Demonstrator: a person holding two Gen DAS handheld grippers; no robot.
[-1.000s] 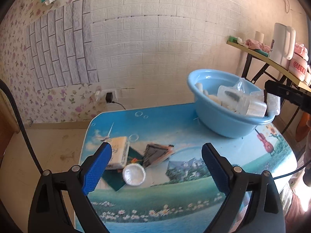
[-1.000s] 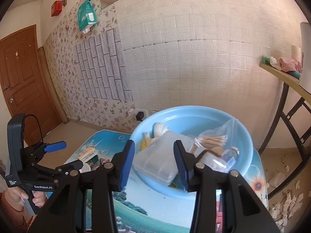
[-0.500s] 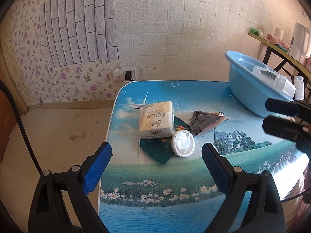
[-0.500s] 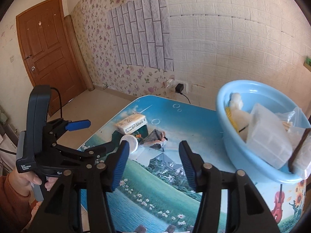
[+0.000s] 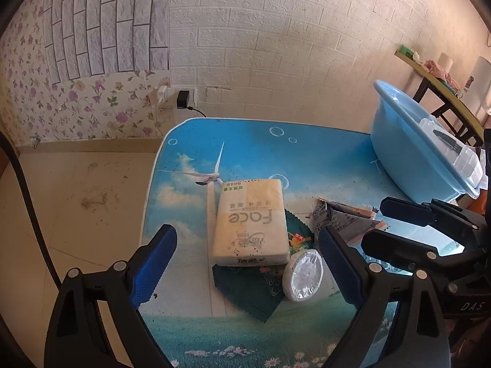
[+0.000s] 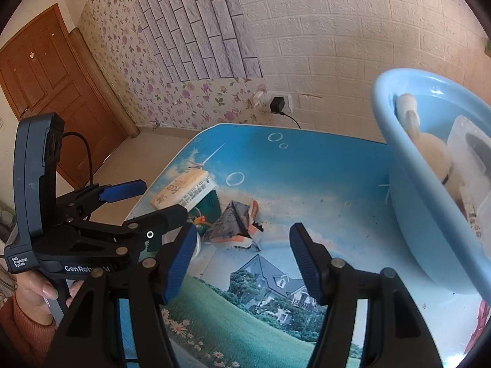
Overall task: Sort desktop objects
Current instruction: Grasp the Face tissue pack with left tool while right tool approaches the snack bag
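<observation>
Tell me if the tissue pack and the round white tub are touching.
Cannot tell. In the left wrist view the tub sits right at the tissue pack's near corner with no clear gap, but the contact itself isn't plain.

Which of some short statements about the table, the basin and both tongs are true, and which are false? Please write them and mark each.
1. The tissue pack lies on the table. True.
2. The blue basin is empty. False: it holds a clear plastic box and other items.
3. The left tongs grip the tissue pack. False: they are open, holding nothing.
4. A round white container lies beside the tissue pack. True.
5. The right tongs hold nothing. True.
</observation>
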